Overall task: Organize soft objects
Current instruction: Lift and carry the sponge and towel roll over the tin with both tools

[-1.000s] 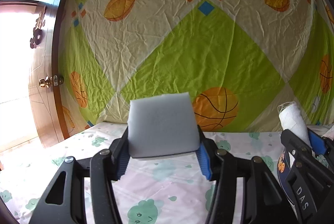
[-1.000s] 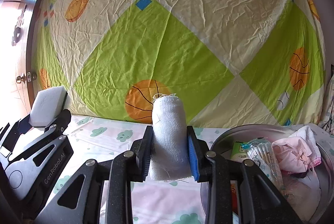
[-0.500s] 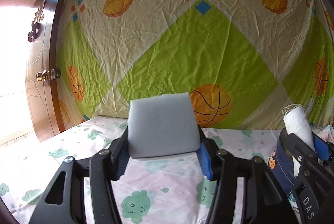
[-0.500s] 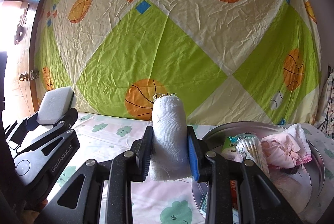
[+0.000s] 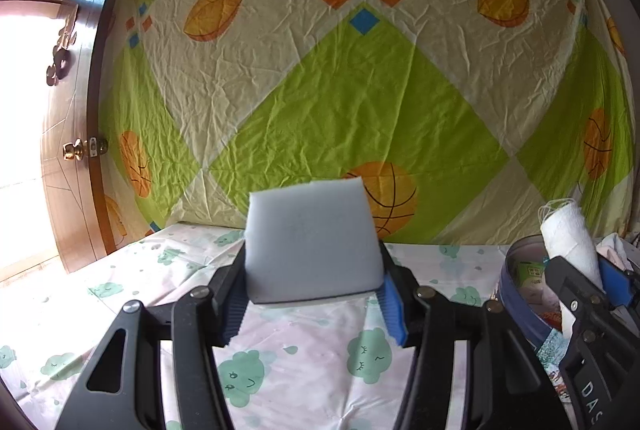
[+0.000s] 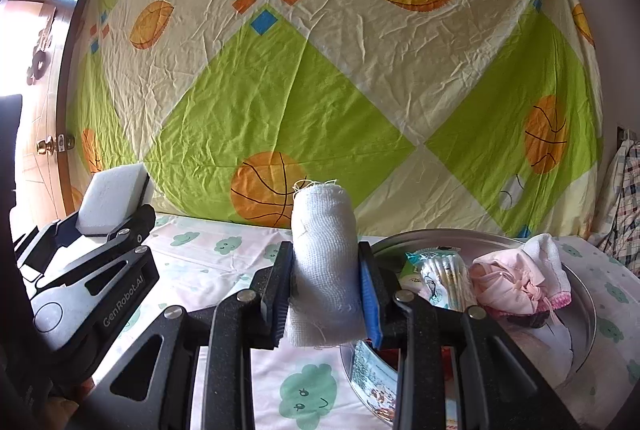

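Both grippers loaded, mid-carry, nothing placed yet. My left gripper (image 5: pixel 314 290) pinches a white sponge (image 5: pixel 312 242) between its blue pads, sponge upright and clear of the bed sheet (image 5: pixel 280 350). My right gripper (image 6: pixel 325 294) is clamped on a gauze roll (image 6: pixel 324 266), standing on end between the pads, sitting just above the near rim of the round tin (image 6: pixel 576 294). The tin already holds a pack of cotton swabs (image 6: pixel 444 278) and a pink cloth (image 6: pixel 516 282). My read: transport step, drop-off next. Next move calls for getting the roll over the free space in the tin, lowering, then spreading the fingers. The sponge follows; it's well left of the tin.
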Action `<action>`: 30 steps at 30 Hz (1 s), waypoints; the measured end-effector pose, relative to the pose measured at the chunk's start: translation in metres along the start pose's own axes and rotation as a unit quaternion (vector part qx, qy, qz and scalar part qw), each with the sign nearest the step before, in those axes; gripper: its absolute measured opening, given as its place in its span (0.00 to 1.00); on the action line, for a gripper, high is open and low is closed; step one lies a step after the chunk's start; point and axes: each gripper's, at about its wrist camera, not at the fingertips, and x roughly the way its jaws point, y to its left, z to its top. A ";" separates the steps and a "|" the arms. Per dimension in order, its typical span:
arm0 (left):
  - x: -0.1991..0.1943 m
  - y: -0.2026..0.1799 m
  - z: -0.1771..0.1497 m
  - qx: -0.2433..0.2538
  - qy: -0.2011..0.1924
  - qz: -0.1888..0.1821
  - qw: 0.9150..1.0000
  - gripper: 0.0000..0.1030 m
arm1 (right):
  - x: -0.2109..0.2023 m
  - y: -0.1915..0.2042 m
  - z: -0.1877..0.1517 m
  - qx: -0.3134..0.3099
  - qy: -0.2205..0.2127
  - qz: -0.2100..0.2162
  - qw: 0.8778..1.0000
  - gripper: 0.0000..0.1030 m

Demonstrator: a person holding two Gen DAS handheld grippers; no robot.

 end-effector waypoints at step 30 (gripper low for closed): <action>-0.044 -0.072 -0.007 0.016 0.009 -0.069 0.997 0.54 | -0.054 -0.072 -0.004 0.002 -0.032 -0.035 0.999 0.32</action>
